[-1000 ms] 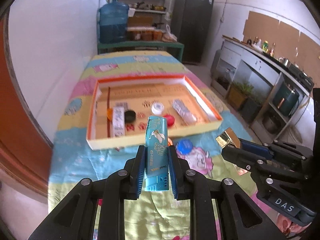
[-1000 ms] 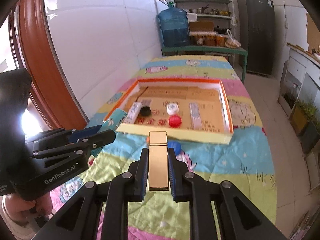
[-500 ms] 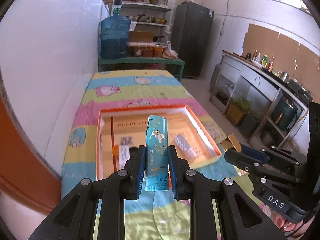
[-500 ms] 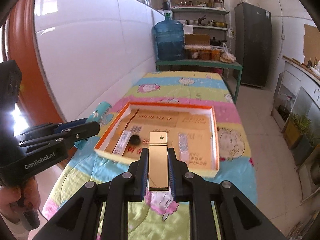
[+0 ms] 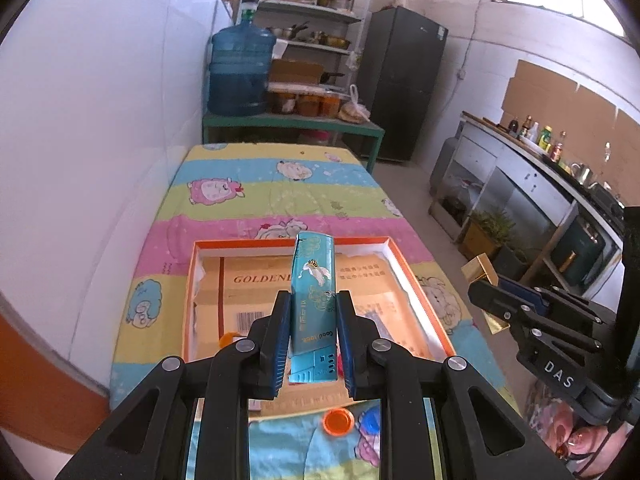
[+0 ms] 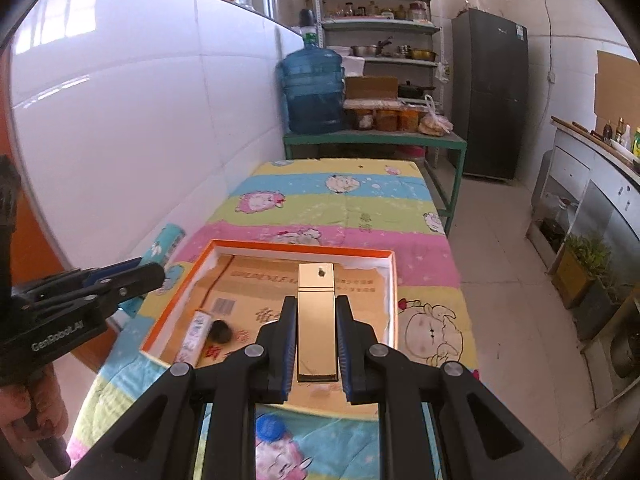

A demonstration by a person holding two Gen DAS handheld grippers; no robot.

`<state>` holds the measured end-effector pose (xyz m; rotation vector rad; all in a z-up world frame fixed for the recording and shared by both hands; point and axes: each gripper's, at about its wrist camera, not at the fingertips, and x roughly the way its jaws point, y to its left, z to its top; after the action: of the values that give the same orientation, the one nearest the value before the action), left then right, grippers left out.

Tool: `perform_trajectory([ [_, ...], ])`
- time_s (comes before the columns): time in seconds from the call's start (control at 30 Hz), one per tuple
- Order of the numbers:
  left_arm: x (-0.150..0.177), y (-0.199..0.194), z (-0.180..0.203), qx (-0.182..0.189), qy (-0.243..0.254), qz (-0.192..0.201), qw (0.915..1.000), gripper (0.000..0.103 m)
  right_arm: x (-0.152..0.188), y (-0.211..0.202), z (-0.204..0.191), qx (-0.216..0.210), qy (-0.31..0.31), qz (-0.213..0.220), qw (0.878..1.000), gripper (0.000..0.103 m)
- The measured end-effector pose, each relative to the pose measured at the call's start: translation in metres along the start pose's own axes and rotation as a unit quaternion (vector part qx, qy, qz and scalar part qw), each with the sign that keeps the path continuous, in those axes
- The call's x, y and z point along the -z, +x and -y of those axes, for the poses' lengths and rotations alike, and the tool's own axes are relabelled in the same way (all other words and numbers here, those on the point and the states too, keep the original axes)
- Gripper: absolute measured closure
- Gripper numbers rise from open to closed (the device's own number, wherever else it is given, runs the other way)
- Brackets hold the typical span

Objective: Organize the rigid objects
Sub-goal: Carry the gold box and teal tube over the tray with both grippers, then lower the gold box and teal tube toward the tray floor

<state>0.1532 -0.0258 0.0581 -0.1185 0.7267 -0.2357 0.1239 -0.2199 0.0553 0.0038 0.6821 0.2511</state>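
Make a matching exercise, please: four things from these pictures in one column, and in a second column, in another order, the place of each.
Things:
1. teal lighter
2. gold lighter
3. orange cap
4. black cap

Places:
A. inside the orange-rimmed box
B. on the cloth, in front of the box
C. clamped in the right claw
D. clamped in the left claw

Pairs: 1-D, 2-C, 3-B, 4-A
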Motion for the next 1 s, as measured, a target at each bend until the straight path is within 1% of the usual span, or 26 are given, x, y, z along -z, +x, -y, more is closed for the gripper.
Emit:
perform_trajectory([
  [0.27,-0.004,0.057,-0.004,-0.012,-0.012,-0.026,0.9995,0.081,0.000,0.057,0.024,0.002,0.014,-0.040,0.999,0.085],
  [0.5,0.004,0.106,-0.007,-0.013,-0.020,-0.058,0.9980,0.081,0.009,0.093,0.037,0.000,0.018,-0.068,0.998,0.085],
  [0.6,0.009,0.124,-0.010,-0.021,-0.021,-0.070,0.9971,0.081,0.012,0.104,0.041,-0.001,0.017,-0.077,0.997,0.085],
  [0.8,0.017,0.149,-0.013,-0.032,-0.020,-0.085,0.9956,0.081,0.018,0.123,0.041,-0.005,0.003,-0.089,0.996,0.085],
  [1.0,0.026,0.163,-0.013,-0.039,-0.018,-0.100,0.9940,0.081,0.023,0.137,0.037,-0.005,-0.007,-0.097,0.995,0.085],
])
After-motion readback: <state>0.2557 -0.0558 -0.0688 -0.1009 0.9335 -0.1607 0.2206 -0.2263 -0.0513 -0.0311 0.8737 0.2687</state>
